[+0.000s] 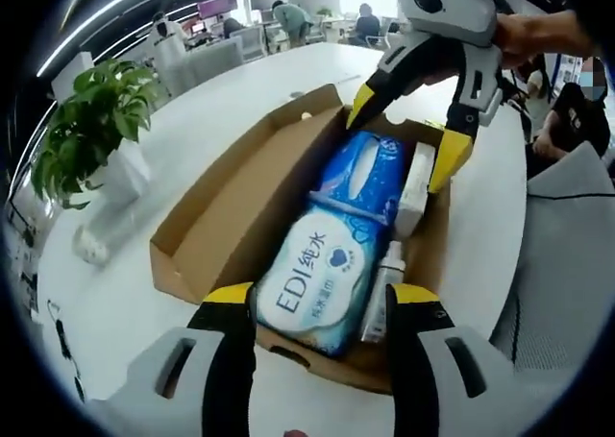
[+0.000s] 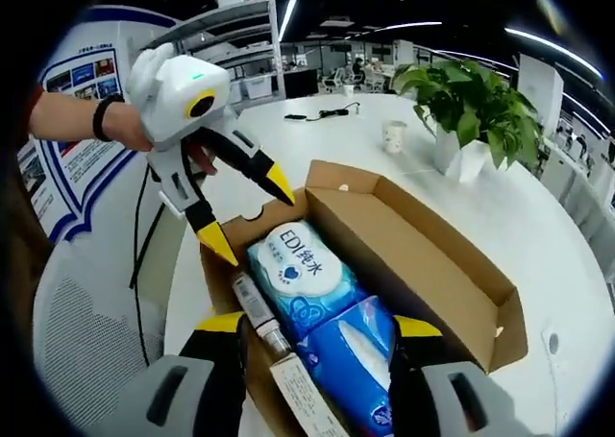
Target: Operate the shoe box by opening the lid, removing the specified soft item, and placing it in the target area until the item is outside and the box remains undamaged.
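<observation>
- Open office, big white round counter [image 1: 173, 293] with a potted plant [image 1: 86, 130] well off to one side of the shoe box [image 1: 240, 206].
- The box lid [image 2: 423, 254] is already flipped open, so I'd say we're at the pull-the-soft-thing-out step.
- Inside the box: a blue wipes pack [image 1: 317, 274] marked EDI, a blue tissue pack [image 1: 370, 173] right behind it, and a small bottle [image 1: 382, 283] squeezed along the box wall.
- Left hand-held gripper [image 1: 322, 298] is wide open, holding nothing, its jaws either side of the wipes pack's near end.
- Right hand-held gripper [image 2: 322, 327] is also spread wide and empty, over the tissue end.
- Tip: pinch only the soft pack's middle, lift straight up, and keep the jaws off the cardboard walls.
</observation>
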{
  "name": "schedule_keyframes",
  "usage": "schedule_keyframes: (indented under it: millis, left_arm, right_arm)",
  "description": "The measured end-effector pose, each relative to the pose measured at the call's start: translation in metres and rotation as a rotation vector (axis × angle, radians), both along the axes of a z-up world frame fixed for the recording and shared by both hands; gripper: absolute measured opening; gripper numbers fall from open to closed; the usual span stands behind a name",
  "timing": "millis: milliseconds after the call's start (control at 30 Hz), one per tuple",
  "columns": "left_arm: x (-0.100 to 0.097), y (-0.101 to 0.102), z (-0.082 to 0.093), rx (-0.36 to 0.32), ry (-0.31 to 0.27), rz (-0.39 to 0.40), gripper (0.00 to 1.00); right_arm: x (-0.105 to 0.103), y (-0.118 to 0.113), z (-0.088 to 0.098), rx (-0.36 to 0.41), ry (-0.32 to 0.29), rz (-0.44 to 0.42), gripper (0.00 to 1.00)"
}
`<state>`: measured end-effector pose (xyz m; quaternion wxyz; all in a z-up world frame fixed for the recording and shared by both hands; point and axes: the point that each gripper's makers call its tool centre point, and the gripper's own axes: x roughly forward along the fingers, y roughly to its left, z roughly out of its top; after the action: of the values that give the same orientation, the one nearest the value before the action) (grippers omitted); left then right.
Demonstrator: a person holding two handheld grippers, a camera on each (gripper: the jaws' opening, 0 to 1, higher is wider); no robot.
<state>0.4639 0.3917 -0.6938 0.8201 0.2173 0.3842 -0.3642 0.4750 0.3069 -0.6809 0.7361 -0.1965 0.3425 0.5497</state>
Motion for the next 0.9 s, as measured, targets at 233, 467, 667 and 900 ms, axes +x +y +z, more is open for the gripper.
schedule_keyframes:
  millis: [233,467,667,900]
  left_arm:
    - [0.005,0.008,-0.017,0.062,0.028,-0.035,0.55]
    - [0.007,0.005,-0.028,0.073,0.050,-0.075,0.55]
    - [0.009,0.004,-0.040,0.106,0.061,-0.121,0.55]
    - [0.015,0.005,-0.055,0.129,0.084,-0.143,0.58]
  right_arm:
    - [0.010,0.022,-0.022,-0.017,0.022,0.028,0.58]
    - [0.008,0.039,-0.035,-0.045,0.035,0.083,0.60]
    - [0.010,0.046,-0.056,-0.106,0.015,0.158,0.61]
    - [0.015,0.046,-0.075,-0.157,0.022,0.188,0.62]
